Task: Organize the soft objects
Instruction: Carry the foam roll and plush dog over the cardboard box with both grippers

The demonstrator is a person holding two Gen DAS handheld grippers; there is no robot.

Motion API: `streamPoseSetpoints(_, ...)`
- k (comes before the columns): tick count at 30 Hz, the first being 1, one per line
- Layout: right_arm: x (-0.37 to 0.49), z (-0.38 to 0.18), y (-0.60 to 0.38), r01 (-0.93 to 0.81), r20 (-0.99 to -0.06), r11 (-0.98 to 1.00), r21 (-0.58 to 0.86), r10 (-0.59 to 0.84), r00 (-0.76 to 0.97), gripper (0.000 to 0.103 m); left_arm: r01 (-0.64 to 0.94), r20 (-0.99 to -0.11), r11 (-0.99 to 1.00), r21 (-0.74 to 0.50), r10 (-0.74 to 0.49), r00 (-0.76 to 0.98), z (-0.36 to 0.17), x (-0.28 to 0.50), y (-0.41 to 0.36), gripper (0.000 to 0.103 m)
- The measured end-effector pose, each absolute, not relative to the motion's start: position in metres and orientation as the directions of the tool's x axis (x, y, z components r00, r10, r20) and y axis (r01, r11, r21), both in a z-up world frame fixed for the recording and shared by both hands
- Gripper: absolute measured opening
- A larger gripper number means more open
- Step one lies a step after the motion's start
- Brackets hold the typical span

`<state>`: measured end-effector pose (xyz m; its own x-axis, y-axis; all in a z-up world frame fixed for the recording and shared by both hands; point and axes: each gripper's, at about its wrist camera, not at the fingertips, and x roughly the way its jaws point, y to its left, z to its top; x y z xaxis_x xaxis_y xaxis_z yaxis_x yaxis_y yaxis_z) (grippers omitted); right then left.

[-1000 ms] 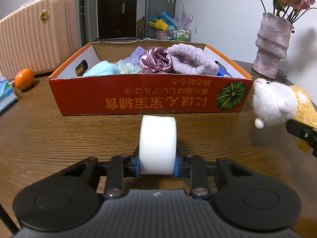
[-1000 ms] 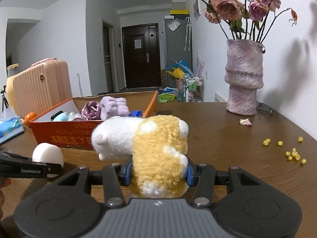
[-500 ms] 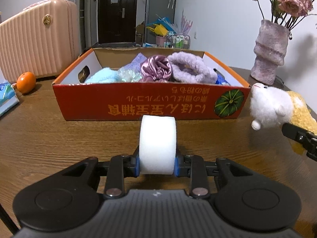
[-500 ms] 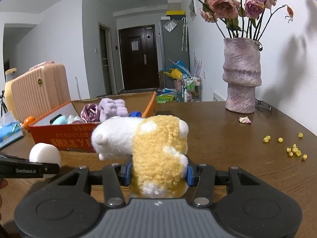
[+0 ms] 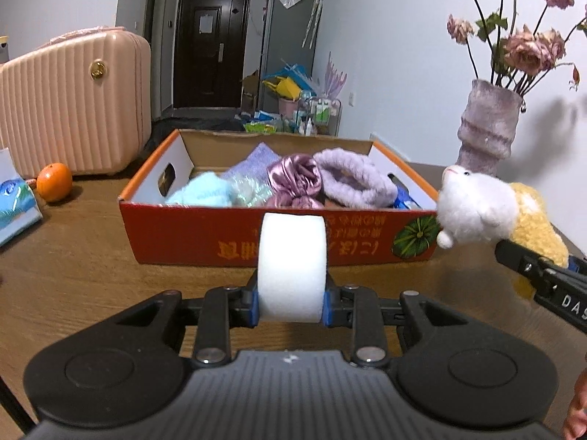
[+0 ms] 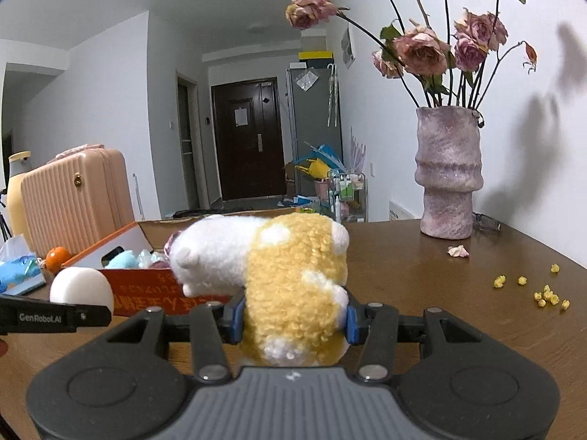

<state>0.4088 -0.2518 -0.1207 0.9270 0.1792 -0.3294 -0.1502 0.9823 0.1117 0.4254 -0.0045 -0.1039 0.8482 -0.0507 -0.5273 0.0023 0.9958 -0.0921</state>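
My left gripper [image 5: 291, 299] is shut on a white foam sponge [image 5: 291, 264] and holds it above the table, in front of the red cardboard box [image 5: 190, 233]. The box holds several soft items: a light blue cloth [image 5: 201, 192], a pink satin scrunchie [image 5: 295, 178] and a fuzzy purple band [image 5: 352, 179]. My right gripper [image 6: 293, 321] is shut on a white and yellow plush sheep [image 6: 290, 275], held above the table to the right of the box. The sheep also shows in the left wrist view [image 5: 477, 209]. The sponge also shows in the right wrist view [image 6: 80, 288].
A purple vase [image 6: 447, 172] with dried roses stands at the back right. Yellow crumbs [image 6: 543, 293] and a petal [image 6: 458, 251] lie near it. An orange [image 5: 54, 182], a tissue pack [image 5: 14, 205] and a pink suitcase [image 5: 73, 102] are left of the box.
Both grippers have risen, each still holding its object. The box now sits lower in both views and more of its inside shows.
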Motion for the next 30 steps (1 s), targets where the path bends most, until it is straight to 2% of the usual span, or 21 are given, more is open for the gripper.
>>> streamPoseSetpoints(15, 0.423, -0.109, -0.209, -0.169, -0.279, 0.982, 0.087, 0.187, 0.942, 0.048, -0.052, -0.444, 0.994, -0.093, 0.005, 0.896, -0.082, 0.433, 0.025, 0.029)
streamPoseSetpoints(30, 0.466, -0.103, -0.185, -0.193, -0.238, 0.978, 0.081, 0.207, 0.949, 0.048, -0.082, -0.389, 0.993, -0.084, 0.043, 0.92, -0.072, 0.473, 0.033, 0.029)
